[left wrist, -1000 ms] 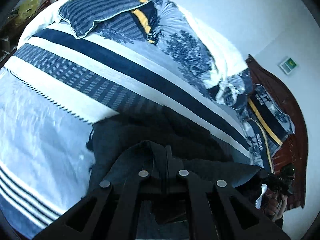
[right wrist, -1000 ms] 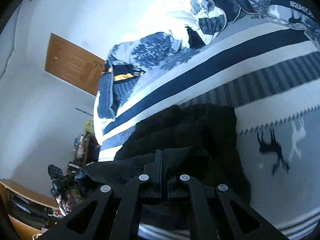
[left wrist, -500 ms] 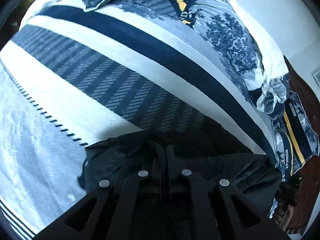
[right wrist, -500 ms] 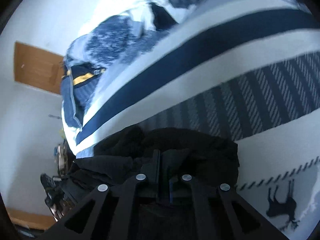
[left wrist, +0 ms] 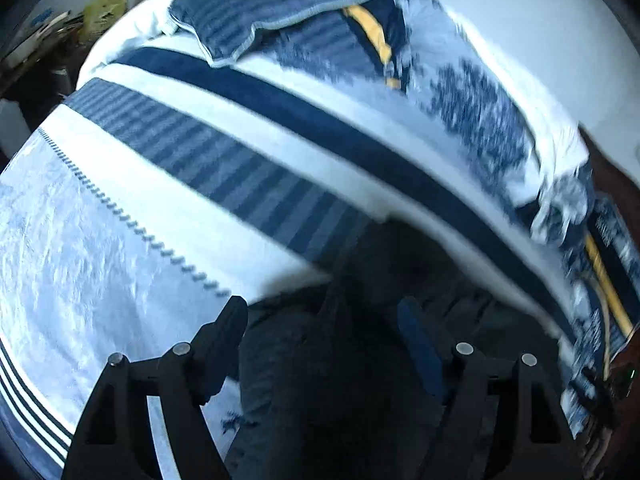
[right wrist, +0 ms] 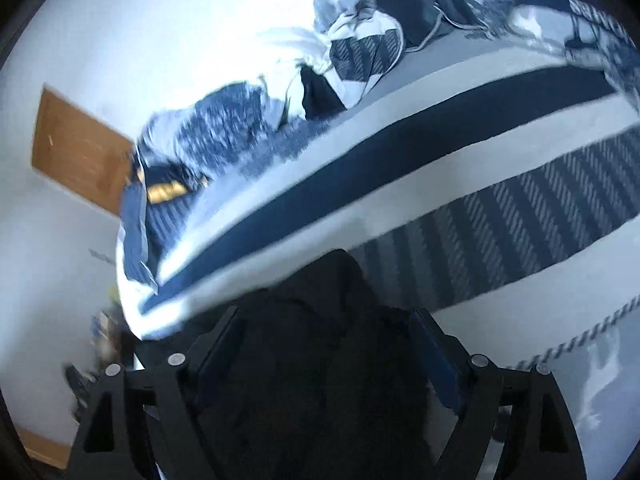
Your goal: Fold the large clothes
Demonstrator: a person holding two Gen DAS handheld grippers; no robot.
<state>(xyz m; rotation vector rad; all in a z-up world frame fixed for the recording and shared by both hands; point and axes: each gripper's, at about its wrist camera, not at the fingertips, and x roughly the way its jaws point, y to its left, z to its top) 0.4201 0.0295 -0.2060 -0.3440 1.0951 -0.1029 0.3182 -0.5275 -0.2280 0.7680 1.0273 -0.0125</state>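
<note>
Left wrist view: striped bedspread [left wrist: 224,168] filling the frame, dark garment [left wrist: 352,360] bunched at its near edge. Left gripper [left wrist: 320,320] just sprung wide, cloth lying loose between the jaws, not pinched. Right wrist view: right gripper [right wrist: 324,332] likewise just spread wide over the same garment [right wrist: 312,360], nothing clamped. Best to lift both straight clear, then flatten the fold before regripping. Crumpled quilt [right wrist: 360,52] and pillow [left wrist: 280,12] far across, well apart, not obstructing.

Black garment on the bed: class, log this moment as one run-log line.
left gripper: jaws just opened, released | right gripper: jaws just opened, released | black garment: on striped bedspread, between jaws, unpinched
</note>
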